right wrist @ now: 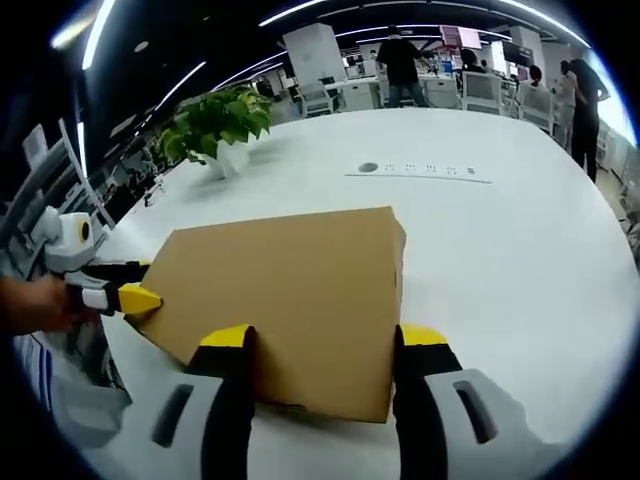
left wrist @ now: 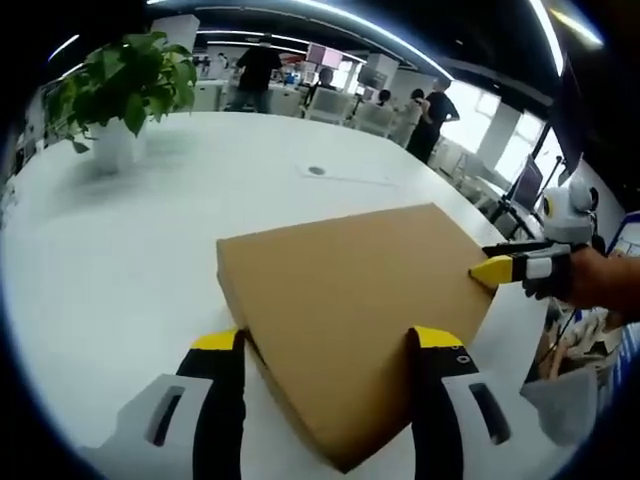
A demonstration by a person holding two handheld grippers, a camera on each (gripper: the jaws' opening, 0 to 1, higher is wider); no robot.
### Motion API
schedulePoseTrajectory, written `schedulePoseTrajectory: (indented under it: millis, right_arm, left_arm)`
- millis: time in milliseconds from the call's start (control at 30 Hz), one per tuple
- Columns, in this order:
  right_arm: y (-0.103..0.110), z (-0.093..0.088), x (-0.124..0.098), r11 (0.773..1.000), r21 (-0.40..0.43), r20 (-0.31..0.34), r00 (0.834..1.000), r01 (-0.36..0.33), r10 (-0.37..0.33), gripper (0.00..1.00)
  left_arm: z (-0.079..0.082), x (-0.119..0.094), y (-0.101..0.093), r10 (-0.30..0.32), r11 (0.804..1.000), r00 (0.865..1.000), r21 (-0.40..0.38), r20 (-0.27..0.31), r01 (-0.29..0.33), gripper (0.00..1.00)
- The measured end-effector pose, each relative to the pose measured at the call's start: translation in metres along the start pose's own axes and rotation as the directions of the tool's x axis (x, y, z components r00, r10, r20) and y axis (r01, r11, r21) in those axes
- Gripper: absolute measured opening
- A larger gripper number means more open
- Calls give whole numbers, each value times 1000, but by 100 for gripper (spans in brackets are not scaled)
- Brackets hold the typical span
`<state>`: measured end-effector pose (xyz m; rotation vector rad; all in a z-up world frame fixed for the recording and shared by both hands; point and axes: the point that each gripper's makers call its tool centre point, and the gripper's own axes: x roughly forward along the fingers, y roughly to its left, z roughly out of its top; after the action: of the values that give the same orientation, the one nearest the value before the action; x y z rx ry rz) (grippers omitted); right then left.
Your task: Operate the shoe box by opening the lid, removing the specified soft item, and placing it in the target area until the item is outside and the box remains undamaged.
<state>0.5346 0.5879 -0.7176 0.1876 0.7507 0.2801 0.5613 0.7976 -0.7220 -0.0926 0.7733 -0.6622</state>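
We see the shoe box (left wrist: pixel 350 320) lying closed and flat on the white surface (left wrist: pixel 150 240), its lid still on. In the left gripper view, our left tongs (left wrist: pixel 325 345) stand released, with one jaw at each side of the near corner of the box, so the box lies directly ahead of them and partly between the jaws. We cannot tell whether the jaws touch the cardboard. The right tongs (left wrist: pixel 495 270) come in from the right and meet the far right edge of the box with their yellow tip.

In the right gripper view the shoe box (right wrist: pixel 285 290) again lies straight ahead, its long axis running left to right across the view. The right tongs (right wrist: pixel 325 340) are also released and straddle the near edge. The left tongs (right wrist: pixel 135 298) touch the left corner.

Both tongs are equally near, on opposite ends. We judge that the lid must next be raised from these edges. A potted plant (right wrist: pixel 215 125) stands well apart, behind the box.
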Motion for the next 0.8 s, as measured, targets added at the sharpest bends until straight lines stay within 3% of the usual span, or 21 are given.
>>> schedulePoseTrajectory:
  millis: [433,800]
  right_arm:
    - [31,-48,-40,998,50,14,1000,25,-26,48]
    - [56,-78,-63,998,59,14,1000,22,-23,47]
  left_arm:
    - [-28,-30,-6,-31,999,999,7,-23,31,62]
    - [-55,-60,-10,-39,999,999,10,-31,39,61]
